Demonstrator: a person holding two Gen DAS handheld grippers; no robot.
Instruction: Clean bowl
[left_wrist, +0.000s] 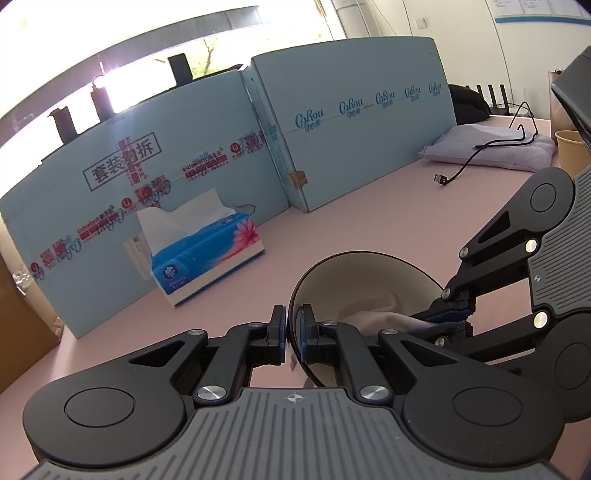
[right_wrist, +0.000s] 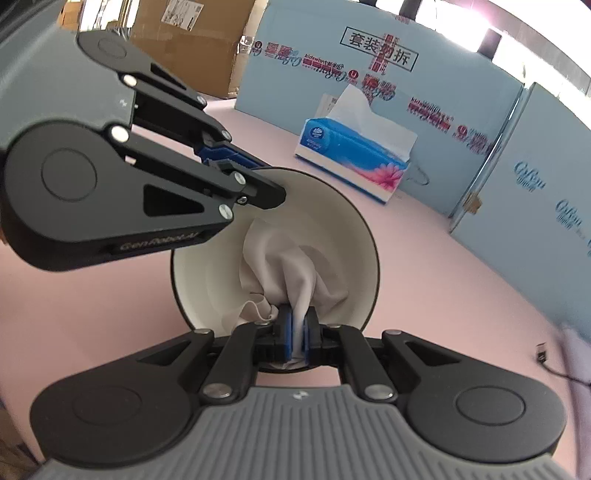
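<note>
Left wrist view: the left gripper (left_wrist: 293, 325) sits at lower centre of the frame, its jaws closed tight on the near rim of a bowl (left_wrist: 369, 269), one blue pad outside the dark wall and one inside. The bowl, cream within and dark outside, is tipped so its opening faces the lower right, above a pink table (left_wrist: 369, 218). From the right edge the right gripper (left_wrist: 448, 314) reaches into the bowl, pressing a pale cloth (left_wrist: 373, 319) against the inner wall. A blue tissue box (left_wrist: 207, 254) stands at centre left, with a white sheet sticking up from it, before light blue cartons (left_wrist: 351, 122) that line the back of the table. At upper right lie a folded lilac fabric (left_wrist: 495, 151) with a black cable (left_wrist: 480, 155) trailing across it, and a paper cup (left_wrist: 572, 147) at the frame's edge.

Right wrist view: the right gripper (right_wrist: 295, 334) at lower centre has its jaws clamped shut on a bunched white cloth (right_wrist: 291, 269), which fans up into the bowl (right_wrist: 354, 236) at mid frame (its cream inside faces the camera). The left gripper (right_wrist: 255, 173) comes in from the upper left and pinches the bowl's upper rim. The tissue box (right_wrist: 354, 158) sits beyond, upper centre, against the cartons (right_wrist: 535, 184); a brown cardboard box (right_wrist: 199, 44) fills the upper left.
</note>
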